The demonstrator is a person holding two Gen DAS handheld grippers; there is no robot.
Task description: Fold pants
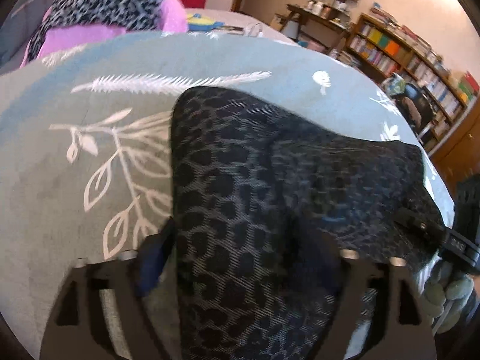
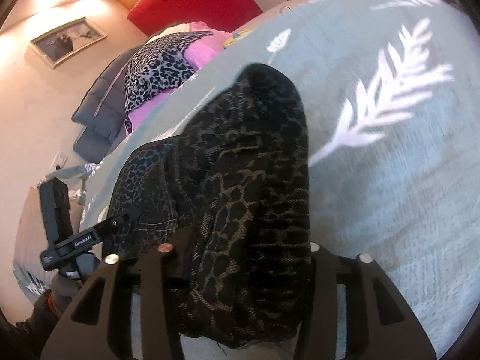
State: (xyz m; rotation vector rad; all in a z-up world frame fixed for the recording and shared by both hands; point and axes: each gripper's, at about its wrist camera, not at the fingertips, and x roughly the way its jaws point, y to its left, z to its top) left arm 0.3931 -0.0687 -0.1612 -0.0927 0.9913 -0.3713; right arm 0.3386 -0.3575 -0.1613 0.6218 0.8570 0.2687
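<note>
- Pants [image 1: 240,198] in a dark leopard-print weave lie on a pale grey-green bedspread [image 1: 75,156] printed with white leaves and feathers.
- Left gripper [image 1: 240,270], seen from its own wrist camera: the cloth runs up from between its two dark fingers and spreads away across the bedspread. One finger [image 1: 153,258] stands at the left edge of the cloth with its pad apart from the fabric; the other finger is mostly hidden behind the cloth. These jaws stand wide and are not pressing on the pants.
- Right gripper [image 2: 240,270], seen from its own wrist camera: a thick bunched fold of the pants [image 2: 255,180] rises between its fingers and covers them, so whether the pads pinch the cloth cannot be told.
- In the left view the right gripper shows as a dark bar [image 1: 432,234] lying at the far right edge of the pants. In the right view the left gripper [image 2: 90,237] shows the same way at the left edge of the cloth, beside a stitched seam [image 2: 162,225].
- Beyond the pants, at the far end of the bed, sits a pile of lighter leopard-print cloth [image 1: 111,3] on pink fabric [image 1: 81,36].
- A bookcase [image 1: 405,57] full of books lines the wall in the left view; a framed picture [image 2: 66,42] hangs on the wall in the right view.
- Both views are motion-blurred.
</note>
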